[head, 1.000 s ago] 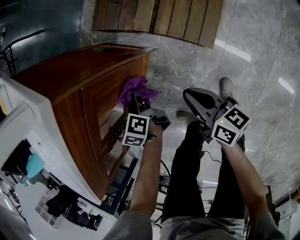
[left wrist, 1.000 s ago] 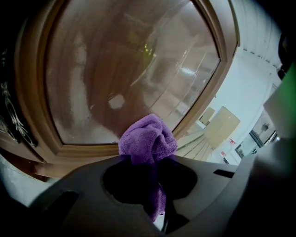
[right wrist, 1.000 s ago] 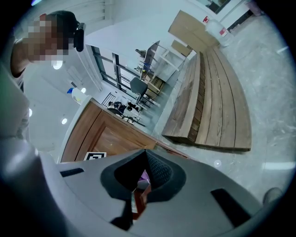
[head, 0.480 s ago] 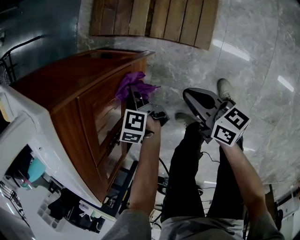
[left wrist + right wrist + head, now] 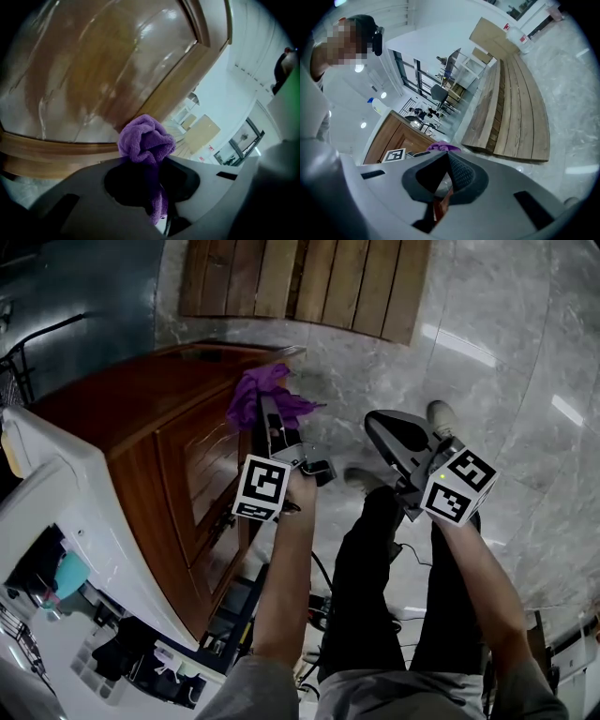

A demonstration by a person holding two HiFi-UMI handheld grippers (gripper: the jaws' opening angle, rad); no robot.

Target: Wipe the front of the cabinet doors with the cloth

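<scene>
A purple cloth [image 5: 260, 397] is bunched at the tip of my left gripper [image 5: 272, 423], which is shut on it. The cloth presses against the upper far end of the wooden cabinet door [image 5: 202, 474]. In the left gripper view the cloth [image 5: 146, 141] sticks out between the jaws, right in front of the glossy brown door panel [image 5: 93, 75]. My right gripper [image 5: 398, 442] hangs over the floor to the right, away from the cabinet, shut with nothing in it. From the right gripper view the cloth [image 5: 442, 147] and the cabinet [image 5: 396, 136] show at lower left.
A slatted wooden platform [image 5: 305, 277] lies on the marble floor [image 5: 506, 381] beyond the cabinet. White shelving with small items [image 5: 56, 587] stands at the left. The person's legs and a shoe [image 5: 442, 416] are below the grippers.
My left gripper has slid the cloth up and farther along the cabinet front toward its top far corner. The right gripper has barely moved.
</scene>
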